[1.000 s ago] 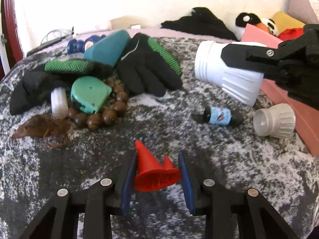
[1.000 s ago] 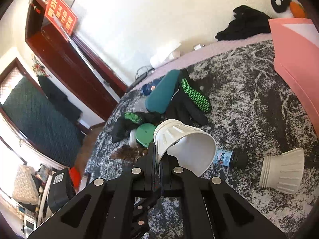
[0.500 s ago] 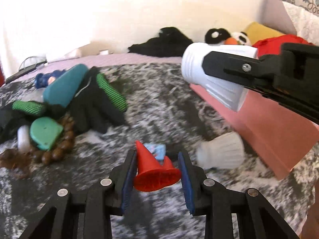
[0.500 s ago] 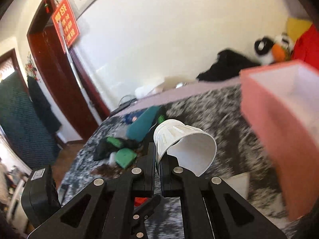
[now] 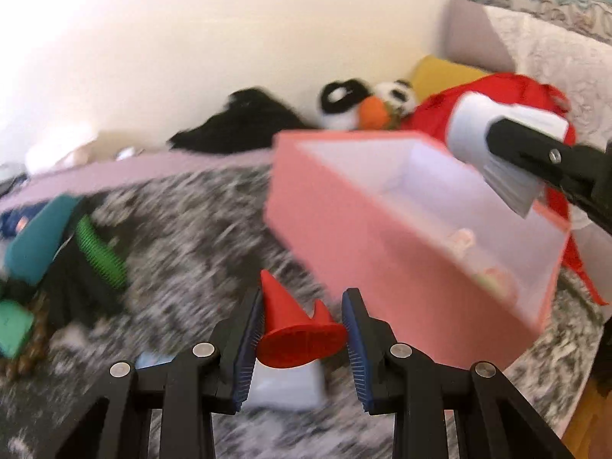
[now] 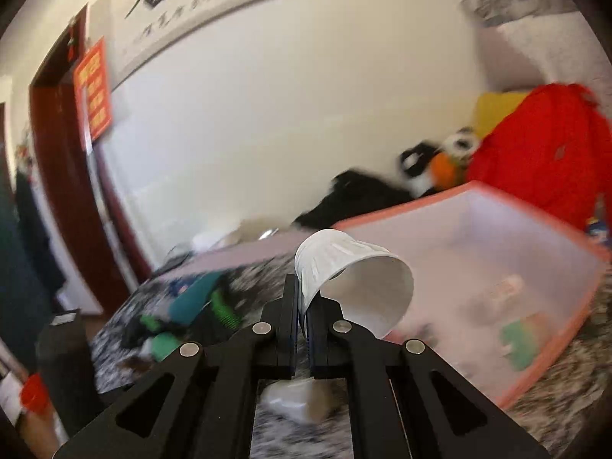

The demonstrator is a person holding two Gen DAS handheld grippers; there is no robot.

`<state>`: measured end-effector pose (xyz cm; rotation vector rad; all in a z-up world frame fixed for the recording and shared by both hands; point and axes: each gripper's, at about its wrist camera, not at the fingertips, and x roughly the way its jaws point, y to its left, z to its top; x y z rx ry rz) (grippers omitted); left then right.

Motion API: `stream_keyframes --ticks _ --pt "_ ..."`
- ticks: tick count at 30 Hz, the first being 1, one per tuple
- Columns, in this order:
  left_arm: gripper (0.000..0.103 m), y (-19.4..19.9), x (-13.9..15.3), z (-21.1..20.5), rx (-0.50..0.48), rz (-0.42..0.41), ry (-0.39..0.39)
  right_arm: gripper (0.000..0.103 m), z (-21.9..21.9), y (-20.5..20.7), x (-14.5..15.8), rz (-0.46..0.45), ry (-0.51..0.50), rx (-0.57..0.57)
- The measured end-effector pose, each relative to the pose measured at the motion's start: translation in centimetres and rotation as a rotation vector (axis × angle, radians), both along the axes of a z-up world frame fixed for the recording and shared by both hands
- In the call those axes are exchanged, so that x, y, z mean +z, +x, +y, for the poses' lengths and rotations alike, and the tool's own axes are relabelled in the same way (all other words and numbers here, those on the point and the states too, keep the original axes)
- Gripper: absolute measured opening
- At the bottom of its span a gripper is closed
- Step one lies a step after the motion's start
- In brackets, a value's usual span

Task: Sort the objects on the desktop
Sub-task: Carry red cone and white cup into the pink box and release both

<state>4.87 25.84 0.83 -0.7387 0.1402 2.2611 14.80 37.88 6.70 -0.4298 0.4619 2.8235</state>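
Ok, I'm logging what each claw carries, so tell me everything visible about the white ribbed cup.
The white ribbed plastic cup is a flared shell with fine ridges and slots on its outside and a smooth inside. It lies tipped sideways, open mouth toward the camera. The right claw is shut on its thin wall at the rim. It hangs at the near edge of the pink storage box, touching nothing else.

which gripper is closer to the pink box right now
Right. The right gripper, pinching the white cup by its wall, is up at the pink box rim. The left gripper, holding the red cone, sits lower, beside the box's near wall.
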Motion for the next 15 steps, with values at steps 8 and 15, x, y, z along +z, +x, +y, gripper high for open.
stream_keyframes --ticks 8,15 --pt "0.035 0.4 3.0 8.4 -0.118 0.026 0.020 0.003 9.7 2.7 -0.7 -0.016 -0.051 -0.167" --pt "0.046 0.8 1.9 15.7 -0.156 0.059 -0.069 0.005 15.5 2.9 -3.1 -0.040 -0.180 -0.216"
